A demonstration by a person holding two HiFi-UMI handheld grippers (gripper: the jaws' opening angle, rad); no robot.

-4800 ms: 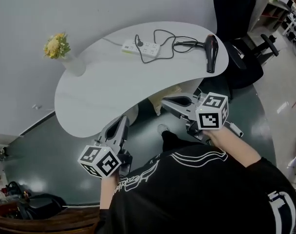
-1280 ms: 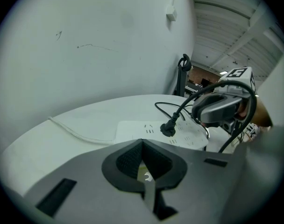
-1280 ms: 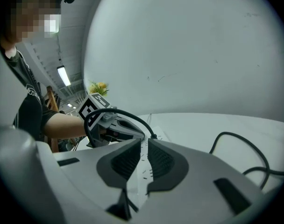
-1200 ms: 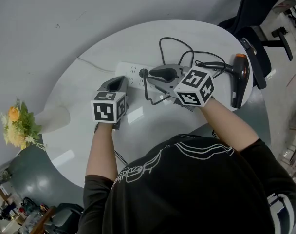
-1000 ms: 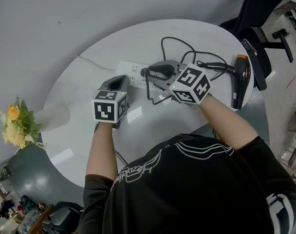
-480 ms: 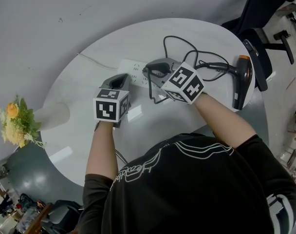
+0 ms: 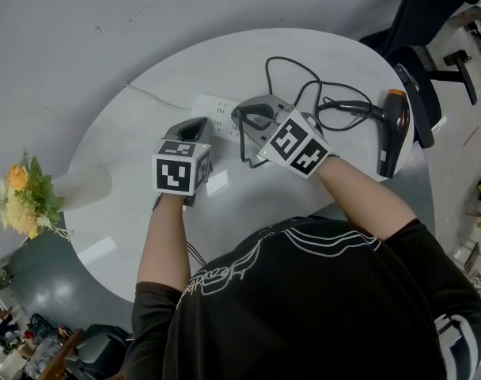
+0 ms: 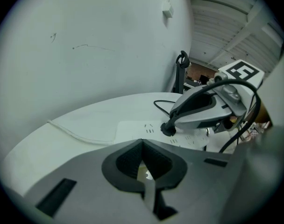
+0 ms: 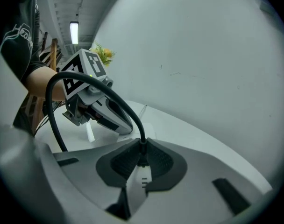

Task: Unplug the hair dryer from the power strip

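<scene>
1 plug sits in power strip

Light is bright, even and cool in every view, shadows faint; the white table gives back pale glare patches; a ceiling lamp blows out white; both gripper views bulge towards black corners; my left gripper goes soft near its lens.

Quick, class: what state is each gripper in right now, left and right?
Left gripper: closed, with nothing held.
Right gripper: jaws closing on the black hair-dryer plug between them.
</scene>
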